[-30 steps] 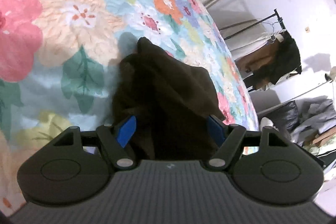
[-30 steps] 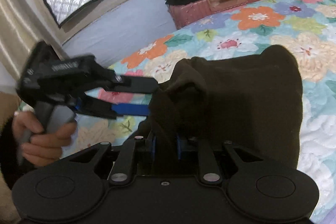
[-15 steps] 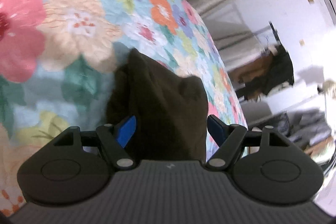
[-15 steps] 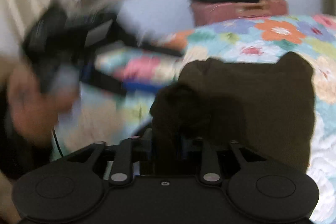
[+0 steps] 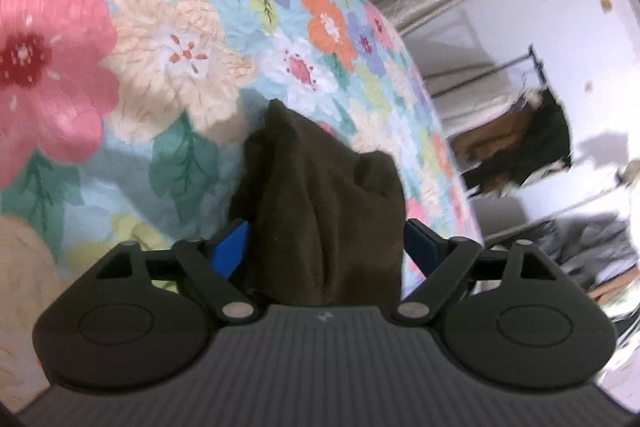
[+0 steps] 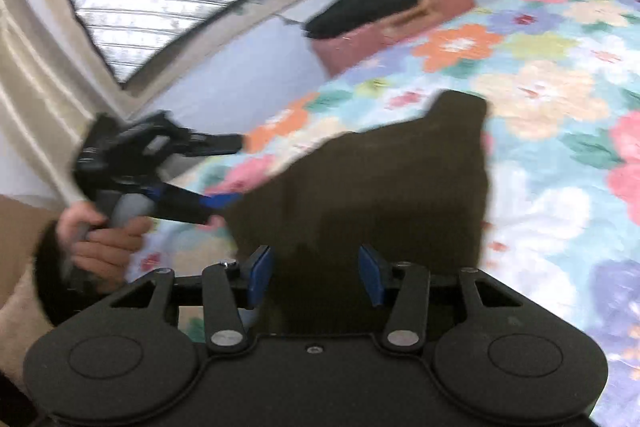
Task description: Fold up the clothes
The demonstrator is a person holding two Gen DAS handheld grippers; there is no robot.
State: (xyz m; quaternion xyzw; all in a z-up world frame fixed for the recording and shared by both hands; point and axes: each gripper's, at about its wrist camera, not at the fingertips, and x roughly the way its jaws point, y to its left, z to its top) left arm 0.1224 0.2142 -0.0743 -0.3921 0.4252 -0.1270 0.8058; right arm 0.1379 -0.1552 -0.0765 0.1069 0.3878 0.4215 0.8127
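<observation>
- The dark brown garment [image 6: 384,195] lies bunched on the floral bedspread [image 6: 552,99], directly ahead of both grippers.
- Left gripper [image 5: 324,247]: jaws opening, cloth between the pads, no visible clamping.
- Right gripper [image 6: 316,275]: jaws opening, cloth between them, released.
- The garment's long axis runs away from the left gripper, its peaked end pointing forward; both hands sit equally near.

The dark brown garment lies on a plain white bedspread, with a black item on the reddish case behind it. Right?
Not quite. The bedspread is not plain white: it has a bright floral print on light blue, clear in both wrist views. The rest holds: the dark brown garment lies on it, and a black item sits on the reddish case behind, as the right wrist view shows.
</observation>
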